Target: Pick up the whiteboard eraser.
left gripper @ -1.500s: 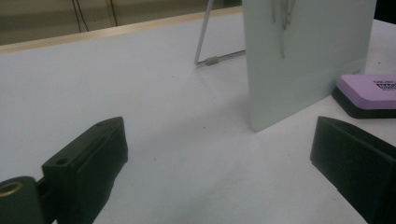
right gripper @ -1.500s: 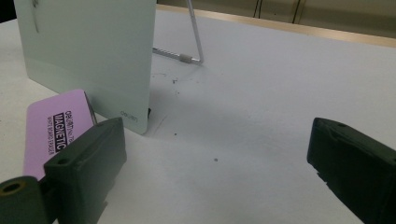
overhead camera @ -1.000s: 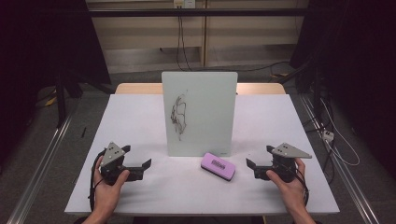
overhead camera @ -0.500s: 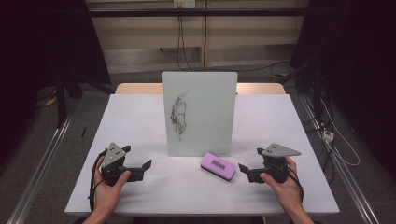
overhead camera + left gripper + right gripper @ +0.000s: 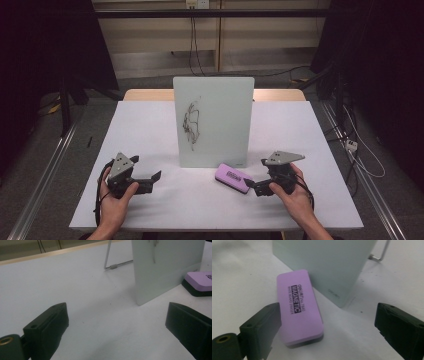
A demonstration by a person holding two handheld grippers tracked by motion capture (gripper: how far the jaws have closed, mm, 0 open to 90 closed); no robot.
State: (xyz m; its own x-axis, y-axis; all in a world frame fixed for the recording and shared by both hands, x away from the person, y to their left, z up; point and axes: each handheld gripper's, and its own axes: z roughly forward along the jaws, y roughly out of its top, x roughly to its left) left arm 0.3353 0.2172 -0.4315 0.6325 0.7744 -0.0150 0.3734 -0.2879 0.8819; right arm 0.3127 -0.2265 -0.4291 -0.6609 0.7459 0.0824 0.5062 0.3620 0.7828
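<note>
Right gripper point(image 5: 324, 322) is spread wide, black blocky jaws apart and grasping nothing, with the near end of the purple rectangular whiteboard eraser point(image 5: 298, 306) lying between them, closer to one jaw. The eraser's top is smooth, with rounded corners, over a dark felt base. Its label reads "MAGNETIC" in a black bar, "WHITE BOARD ERASER" beside it. Its long axis runs away from the jaws toward the upright frosted-white board point(image 5: 324, 267); in the high view it lies diagonally on the white table point(image 5: 150, 125), just in front of the board's lower right corner. That board point(image 5: 213, 121) carries a black scribble and leans on a thin metal wire stand point(image 5: 110, 257). Over on the left, the left gripper point(image 5: 117, 322) also sits released, jaws wide apart, empty, above bare tabletop.
</note>
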